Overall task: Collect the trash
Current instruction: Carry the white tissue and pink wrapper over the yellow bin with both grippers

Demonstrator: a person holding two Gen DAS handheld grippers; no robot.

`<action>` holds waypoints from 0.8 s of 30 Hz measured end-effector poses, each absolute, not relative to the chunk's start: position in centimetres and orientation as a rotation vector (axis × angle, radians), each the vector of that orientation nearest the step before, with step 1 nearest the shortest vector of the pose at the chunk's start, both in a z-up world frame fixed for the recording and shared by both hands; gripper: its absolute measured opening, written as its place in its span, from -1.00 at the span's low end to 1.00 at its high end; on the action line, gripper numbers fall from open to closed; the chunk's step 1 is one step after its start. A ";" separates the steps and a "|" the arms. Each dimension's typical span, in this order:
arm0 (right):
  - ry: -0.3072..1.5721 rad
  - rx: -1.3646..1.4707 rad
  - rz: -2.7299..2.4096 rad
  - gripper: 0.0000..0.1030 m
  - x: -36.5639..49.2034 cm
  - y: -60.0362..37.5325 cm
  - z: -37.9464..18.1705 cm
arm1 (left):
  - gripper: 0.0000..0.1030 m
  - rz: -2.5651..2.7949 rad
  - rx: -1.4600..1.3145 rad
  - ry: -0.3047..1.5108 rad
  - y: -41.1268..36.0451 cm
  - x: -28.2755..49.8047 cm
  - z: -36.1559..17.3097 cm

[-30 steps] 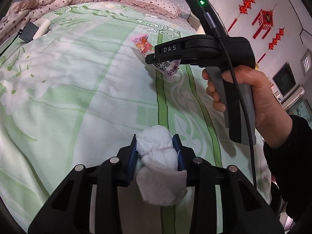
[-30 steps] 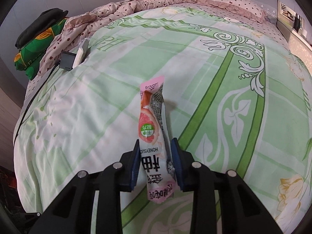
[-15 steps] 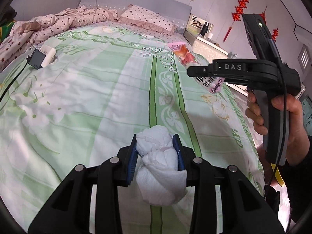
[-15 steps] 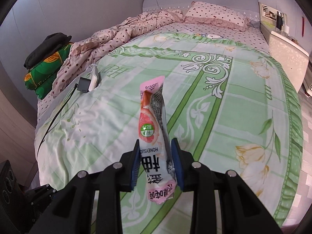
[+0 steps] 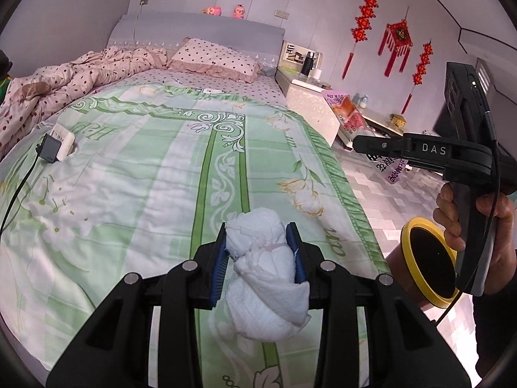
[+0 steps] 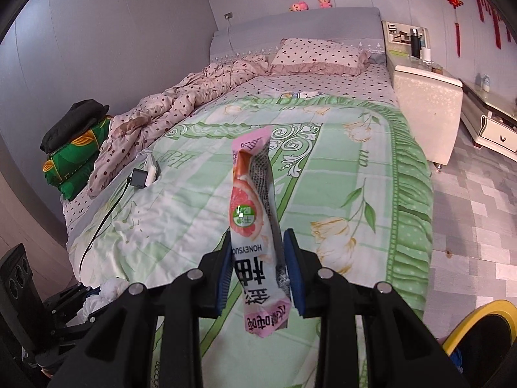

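Observation:
My left gripper is shut on a crumpled white tissue wad, held above the foot of the green flowered bedspread. My right gripper is shut on a pink snack wrapper printed with a grapefruit, standing upright between its blue pads. In the left wrist view the right gripper hangs over the floor right of the bed, in a person's hand, with the wrapper poking out beyond it. A yellow-rimmed bin with a dark inside stands below that hand; its rim shows at the lower right of the right wrist view.
A charger block with a black cable lies on the bed's left side. A spotted quilt and pillow lie at the head. A white bedside cabinet and grey tiled floor are to the right. A speaker stands at lower left.
Both grippers have risen and pulled back from the bed, the right one swinging right over the floor. The yellow-rimmed bin has come into view. Both grips are unchanged.

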State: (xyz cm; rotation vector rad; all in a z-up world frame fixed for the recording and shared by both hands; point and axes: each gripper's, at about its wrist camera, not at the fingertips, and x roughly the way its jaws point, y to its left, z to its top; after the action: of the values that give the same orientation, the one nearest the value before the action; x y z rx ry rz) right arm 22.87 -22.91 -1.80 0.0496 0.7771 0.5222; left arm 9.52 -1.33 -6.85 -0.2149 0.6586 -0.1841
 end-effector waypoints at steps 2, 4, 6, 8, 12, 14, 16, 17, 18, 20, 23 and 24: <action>0.758 0.073 0.506 -0.44 21.8 -24.8 -0.8 | -0.36 -0.200 -0.199 0.643 -2.6 9.1 -5.8; 0.733 0.088 0.482 -0.44 20.8 -26.6 0.3 | -0.36 -0.216 -0.184 0.628 -3.8 8.7 -4.8; 0.714 0.101 0.459 -0.44 20.0 -28.3 1.2 | -0.36 -0.234 -0.177 0.620 -5.0 8.6 -3.9; 0.695 0.116 0.437 -0.44 19.1 -30.1 2.0 | -0.36 -0.258 -0.170 0.614 -6.2 8.4 -3.0; 0.661 0.128 0.392 -0.44 17.5 -33.4 3.5 | -0.36 -0.292 -0.139 0.590 -8.8 8.1 -1.4; 0.647 0.134 0.373 -0.44 16.8 -35.0 4.1 | -0.36 -0.311 -0.128 0.586 -10.0 8.0 -0.8; 0.630 0.140 0.353 -0.44 16.0 -36.5 4.7 | -0.36 -0.328 -0.118 0.586 -11.3 8.1 -0.1; 0.622 0.143 0.343 -0.44 15.7 -37.2 5.0 | -0.36 -0.336 -0.114 0.585 -11.8 8.1 0.1; 0.615 0.147 0.332 -0.44 15.4 -38.0 5.3 | -0.36 -0.345 -0.107 0.583 -12.5 8.1 0.4; 0.604 0.154 0.311 -0.44 14.6 -39.4 5.6 | -0.36 -0.364 -0.094 0.577 -13.8 8.1 1.0; 0.594 0.173 0.283 -0.44 13.7 -41.5 6.0 | -0.36 -0.389 -0.076 0.573 -15.7 8.4 1.7; 0.591 0.178 0.273 -0.44 13.4 -42.2 6.1 | -0.36 -0.398 -0.072 0.572 -16.4 8.5 1.9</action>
State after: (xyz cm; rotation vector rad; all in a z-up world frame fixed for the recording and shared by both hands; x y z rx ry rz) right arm 13.37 -42.16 6.13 0.1776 0.5912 0.2729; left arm 8.45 -16.35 1.88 -0.0723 0.5718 -0.3982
